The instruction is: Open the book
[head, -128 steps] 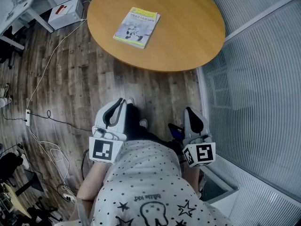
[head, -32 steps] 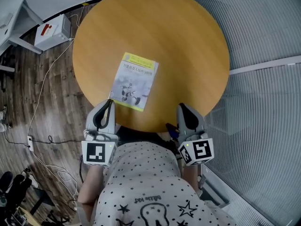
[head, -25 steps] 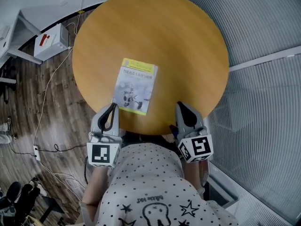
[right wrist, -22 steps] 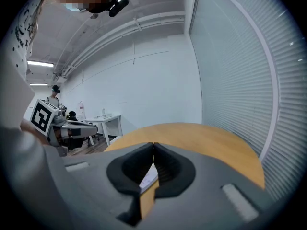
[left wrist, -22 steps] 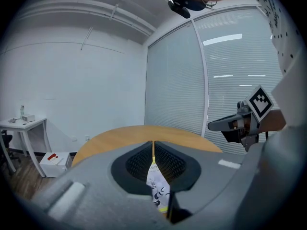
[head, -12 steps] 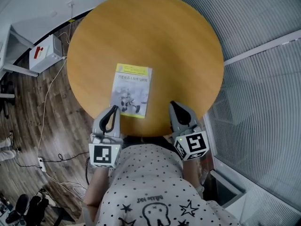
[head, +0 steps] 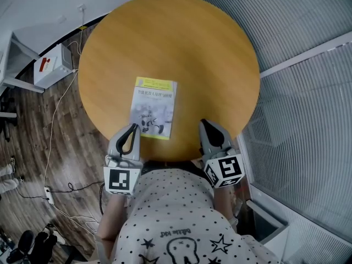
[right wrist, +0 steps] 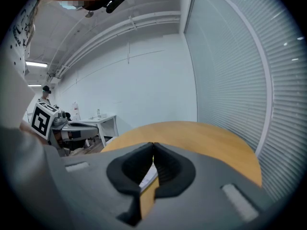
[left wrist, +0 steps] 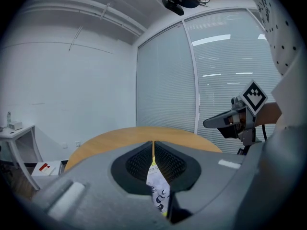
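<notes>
Nearest me, the left gripper (head: 132,127) and the right gripper (head: 204,123) hung over the near rim of the table (head: 220,48). Each had its dark ribbed jaws pressed together on nothing. I took that as a ready stance, since a closed tip could slip under a cover edge.

The book (head: 153,108) lay shut and flat just ahead of the left gripper's tip, and ahead and to the left of the right one, so either could reach it. It looked a thin paperback, with a glossy grey cover and yellow bands at both ends.

The table was round, smooth and wood-coloured. Beyond it, a white box (head: 52,66) sat on the plank floor (head: 33,125).
</notes>
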The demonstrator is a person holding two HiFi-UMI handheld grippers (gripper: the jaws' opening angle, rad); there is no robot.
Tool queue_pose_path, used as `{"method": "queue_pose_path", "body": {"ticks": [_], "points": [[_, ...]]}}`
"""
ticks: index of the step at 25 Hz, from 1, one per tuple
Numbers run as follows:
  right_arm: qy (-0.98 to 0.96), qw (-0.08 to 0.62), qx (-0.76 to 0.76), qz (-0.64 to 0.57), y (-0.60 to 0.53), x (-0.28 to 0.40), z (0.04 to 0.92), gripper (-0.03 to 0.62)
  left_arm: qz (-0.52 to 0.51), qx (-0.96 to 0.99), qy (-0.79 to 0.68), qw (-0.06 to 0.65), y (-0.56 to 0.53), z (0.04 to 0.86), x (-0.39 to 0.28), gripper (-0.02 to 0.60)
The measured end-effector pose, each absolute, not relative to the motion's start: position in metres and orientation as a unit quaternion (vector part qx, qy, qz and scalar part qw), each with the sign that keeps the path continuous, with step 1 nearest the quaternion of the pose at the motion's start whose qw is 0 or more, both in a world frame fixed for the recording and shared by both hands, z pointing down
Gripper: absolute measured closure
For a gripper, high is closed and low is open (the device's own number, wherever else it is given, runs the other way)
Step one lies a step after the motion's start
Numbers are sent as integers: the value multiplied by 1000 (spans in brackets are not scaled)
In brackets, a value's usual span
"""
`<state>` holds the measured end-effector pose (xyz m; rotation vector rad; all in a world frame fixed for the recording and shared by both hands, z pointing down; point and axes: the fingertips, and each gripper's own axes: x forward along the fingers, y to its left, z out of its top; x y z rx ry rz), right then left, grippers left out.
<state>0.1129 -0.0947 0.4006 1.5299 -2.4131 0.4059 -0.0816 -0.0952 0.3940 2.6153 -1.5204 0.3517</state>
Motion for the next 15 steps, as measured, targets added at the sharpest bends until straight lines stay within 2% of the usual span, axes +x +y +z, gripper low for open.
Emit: {"method": "queue_pose_path", "body": {"ticks": [8, 10, 15], "points": [[-828, 123, 529, 142, -90, 118, 409, 589, 180, 895, -408, -16, -91, 426, -55, 554], [-827, 122, 529, 145, -87, 118, 411, 589, 203, 900, -386, -24, -87, 443, -46, 458], [-823, 124, 533, 152, -78, 122, 417, 589, 277, 909, -310, -34, -65, 495, -20, 422]]}}
